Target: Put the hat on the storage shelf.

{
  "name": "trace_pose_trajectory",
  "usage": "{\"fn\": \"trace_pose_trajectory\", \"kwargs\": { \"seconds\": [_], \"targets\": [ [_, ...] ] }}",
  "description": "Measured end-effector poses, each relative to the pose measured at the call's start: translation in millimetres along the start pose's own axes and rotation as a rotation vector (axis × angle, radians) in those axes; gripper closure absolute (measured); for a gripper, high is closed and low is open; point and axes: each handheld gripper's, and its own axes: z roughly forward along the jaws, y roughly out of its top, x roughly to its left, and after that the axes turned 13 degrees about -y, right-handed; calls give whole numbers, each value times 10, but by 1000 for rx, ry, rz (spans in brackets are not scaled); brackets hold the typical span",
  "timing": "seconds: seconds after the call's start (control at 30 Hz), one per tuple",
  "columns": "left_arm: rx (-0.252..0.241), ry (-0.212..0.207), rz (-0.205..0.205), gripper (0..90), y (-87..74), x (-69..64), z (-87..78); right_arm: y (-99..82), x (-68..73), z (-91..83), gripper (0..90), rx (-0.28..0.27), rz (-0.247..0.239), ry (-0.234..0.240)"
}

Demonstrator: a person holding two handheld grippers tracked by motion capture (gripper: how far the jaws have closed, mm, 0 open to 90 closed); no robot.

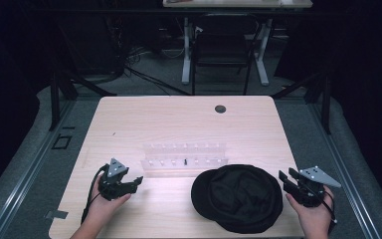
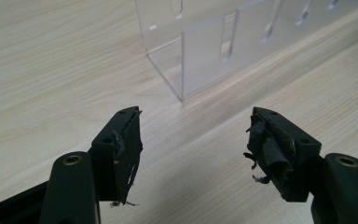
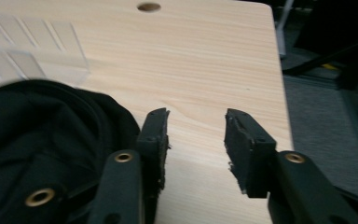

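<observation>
A light wooden bench point(image 1: 129, 124) carried a clear acrylic rack point(image 1: 184, 158) with a row of slots near its middle, and a small round hole point(image 1: 220, 108) sat near the far edge. Behind the bench stood a dark chair point(image 1: 224, 47) and the white legs of another table point(image 1: 186, 55).

A black cap point(image 1: 238, 196) lay on the near right part of the bench, just in front of the rack's right end. It lay flat and spread wide, its longer side running left to right; which way its brim pointed could not be told.

The left gripper point(image 1: 138, 180), held in the person's left hand point(image 1: 104, 204), hovered near the rack's left end with jaws wide apart and nothing between them; its own view showed the rack's corner point(image 2: 184, 95) ahead. The right gripper point(image 1: 282, 180), in the right hand point(image 1: 314, 215), sat just beside the cap's right edge, jaws open over bare wood, the cap's fabric point(image 3: 37, 140) lying against the outside of one jaw.
</observation>
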Motion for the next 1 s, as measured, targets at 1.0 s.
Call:
{"fn": "trace_pose_trajectory", "kwargs": {
  "seconds": [1.0],
  "targets": [
    [-41, -88, -27, 435, 1, -48, 5, 674, 183, 8, 456, 411, -105, 19]
  ]
}}
